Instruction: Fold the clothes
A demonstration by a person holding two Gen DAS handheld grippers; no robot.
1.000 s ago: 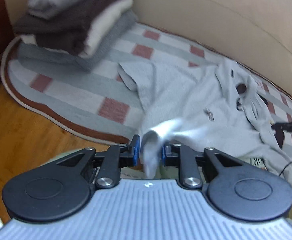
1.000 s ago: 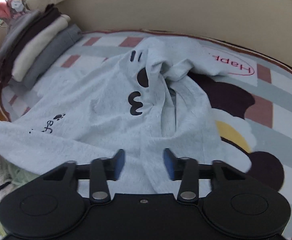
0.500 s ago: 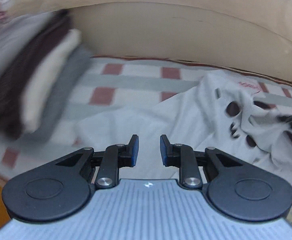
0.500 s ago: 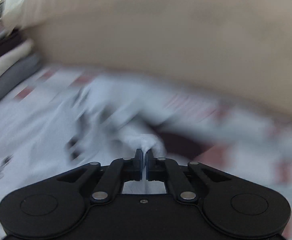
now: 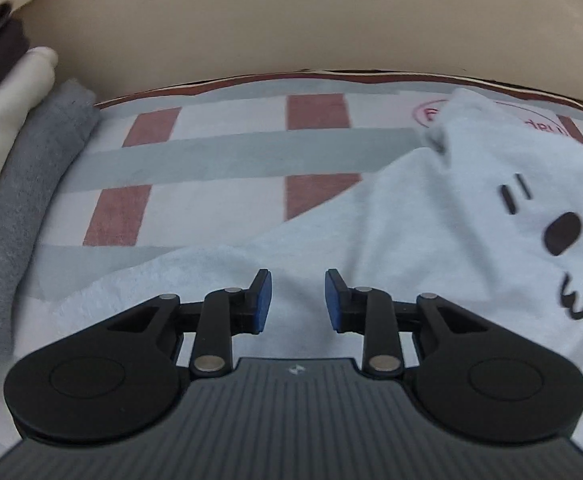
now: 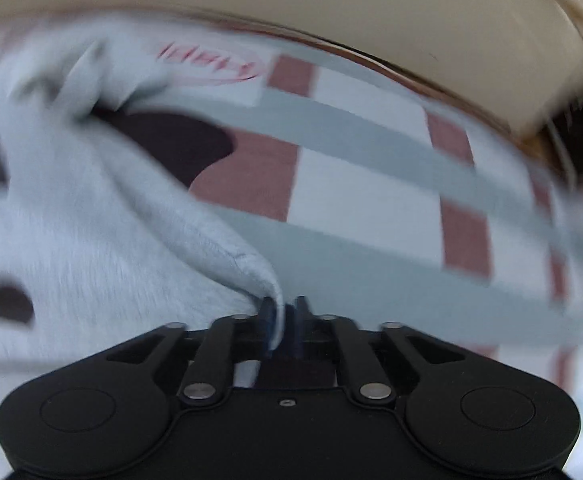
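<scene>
No lettering reads clearly. The checked blanket [image 5: 315, 160] carries a red oval stamp [image 5: 427, 114] with red letters, half hidden by the pale grey garment [image 5: 431, 220] in the left view and motion-blurred in the right.

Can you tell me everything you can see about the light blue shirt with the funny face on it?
The light blue shirt is soft, fuzzy-looking cloth, lying rumpled on the checked blanket. Dark printed marks make a small face on it. One edge runs up between the fingers of the right hand-held gripper, whose jaws have just been opening a little. The left hand-held gripper hangs open over another part, gripping nothing.
</scene>
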